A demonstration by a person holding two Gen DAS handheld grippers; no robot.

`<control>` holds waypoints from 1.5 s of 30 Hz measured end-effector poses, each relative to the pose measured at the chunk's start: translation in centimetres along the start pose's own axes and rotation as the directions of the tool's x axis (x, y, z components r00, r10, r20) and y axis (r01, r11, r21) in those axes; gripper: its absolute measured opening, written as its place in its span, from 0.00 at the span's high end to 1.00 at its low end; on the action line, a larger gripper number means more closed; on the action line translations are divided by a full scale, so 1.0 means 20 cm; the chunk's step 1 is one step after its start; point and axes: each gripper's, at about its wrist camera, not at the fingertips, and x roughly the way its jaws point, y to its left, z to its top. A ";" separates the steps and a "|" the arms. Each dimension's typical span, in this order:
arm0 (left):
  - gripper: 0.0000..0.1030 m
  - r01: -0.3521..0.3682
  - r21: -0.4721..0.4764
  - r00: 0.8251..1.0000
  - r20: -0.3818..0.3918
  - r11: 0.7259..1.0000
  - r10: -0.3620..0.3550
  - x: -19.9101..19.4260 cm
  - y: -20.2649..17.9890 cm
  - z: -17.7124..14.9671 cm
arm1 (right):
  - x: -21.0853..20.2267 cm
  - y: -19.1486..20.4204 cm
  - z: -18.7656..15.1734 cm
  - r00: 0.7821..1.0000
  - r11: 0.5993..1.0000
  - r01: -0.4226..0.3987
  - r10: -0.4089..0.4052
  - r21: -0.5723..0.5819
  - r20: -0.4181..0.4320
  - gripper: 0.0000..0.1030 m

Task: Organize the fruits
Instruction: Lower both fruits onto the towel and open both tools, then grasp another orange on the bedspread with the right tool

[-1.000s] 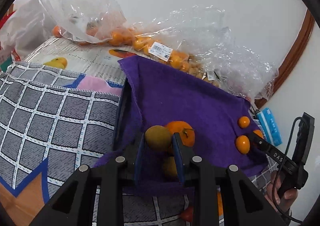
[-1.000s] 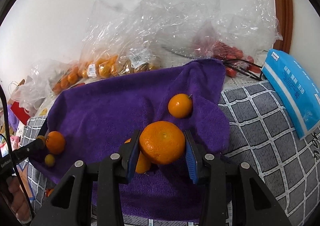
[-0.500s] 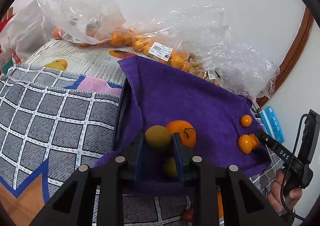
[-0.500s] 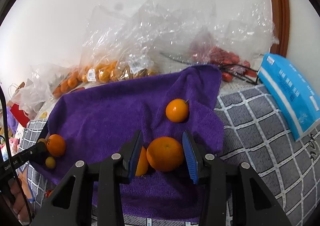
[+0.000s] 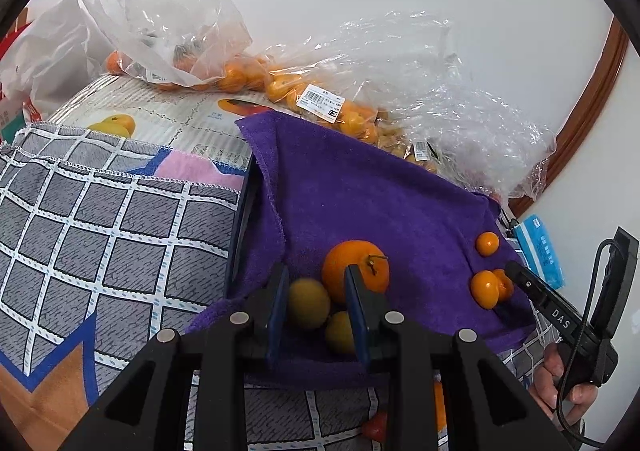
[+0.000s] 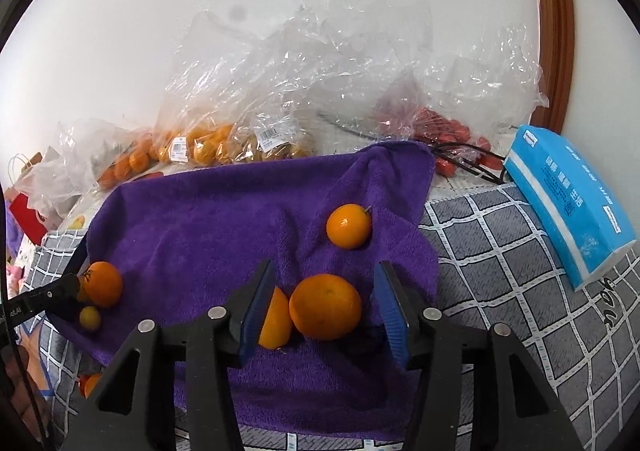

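Backdrop: white wall, with a brown wooden frame (image 6: 550, 23) at the right edge.
Surface: grey checked cloth (image 5: 100, 235) over the tabletop; a purple towel (image 6: 208, 219) is spread across its middle.
Rear row: clear plastic bags (image 6: 280, 63) along the wall, holding small orange fruit (image 5: 280, 85) and, further right, red fruit (image 6: 444, 131); several carry barcode labels.
Right side: blue tissue pack (image 6: 568, 199) lies on the checked cloth, apart from the towel.
Left gripper (image 5: 318, 303): jaws narrowly parted around a dull yellow fruit (image 5: 308, 303). The left pad touches it or nearly so; on the right side a sliver of gap seems to show, so a firm grip cannot be confirmed.
Beside left gripper: a second yellow fruit (image 5: 340, 331) sits low between the fingers; a stemmed orange (image 5: 356, 271) rests on the towel just behind the right finger.
Right gripper (image 6: 326, 307): jaws wide apart, holding nothing.
Large orange (image 6: 326, 307): on the towel between the right gripper's fingers, with clear gaps either side.
Second orange (image 6: 274, 321): touching the large one and partly hidden by the gripper's left finger.
Small orange (image 6: 348, 225): on the towel further back, standing alone.
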 end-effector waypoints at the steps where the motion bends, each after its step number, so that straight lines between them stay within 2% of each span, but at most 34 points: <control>1: 0.70 0.002 0.002 1.000 0.001 1.000 -0.002 0.00 0.00 0.00 | 0.00 0.00 0.00 1.000 1.000 0.003 -0.003 0.000 0.001 0.50; 12: 0.60 0.014 -0.026 0.998 0.056 1.000 -0.013 -0.05 0.03 0.03 | -0.04 -0.01 0.01 0.998 0.999 0.032 -0.032 0.011 0.062 0.50; 20: 0.55 -0.024 -0.056 0.990 0.139 0.998 0.031 -0.13 0.08 0.07 | -0.08 0.03 0.01 0.994 0.998 0.056 -0.052 -0.042 0.098 0.50; 25: 0.51 -0.048 -0.083 0.982 0.177 0.995 0.062 -0.17 0.13 0.10 | -0.09 0.10 -0.01 0.997 0.995 0.030 -0.022 -0.100 0.076 0.50; 30: 0.49 -0.061 -0.117 0.979 0.186 0.991 0.082 -0.19 0.18 0.11 | -0.16 0.16 0.01 0.998 0.995 -0.014 0.020 -0.099 0.063 0.50; 33: 0.48 -0.054 -0.139 0.979 0.189 0.989 0.080 -0.21 0.21 0.12 | -0.22 0.20 -0.01 1.000 0.996 -0.009 0.011 -0.083 0.022 0.50; 39: 0.46 -0.042 -0.164 0.975 0.209 0.986 0.076 -0.25 0.24 0.12 | -0.36 0.32 -0.15 1.000 0.992 -0.003 0.006 -0.123 0.022 0.50; 43: 0.46 -0.026 -0.168 0.976 0.208 0.985 0.061 -0.26 0.25 0.12 | -0.37 0.40 -0.26 0.998 0.990 -0.054 0.051 -0.128 -0.028 0.50; 45: 0.46 -0.028 -0.165 0.976 0.209 0.986 0.062 -0.26 0.24 0.11 | -0.34 0.43 -0.29 0.997 0.990 -0.063 0.056 -0.128 -0.057 0.55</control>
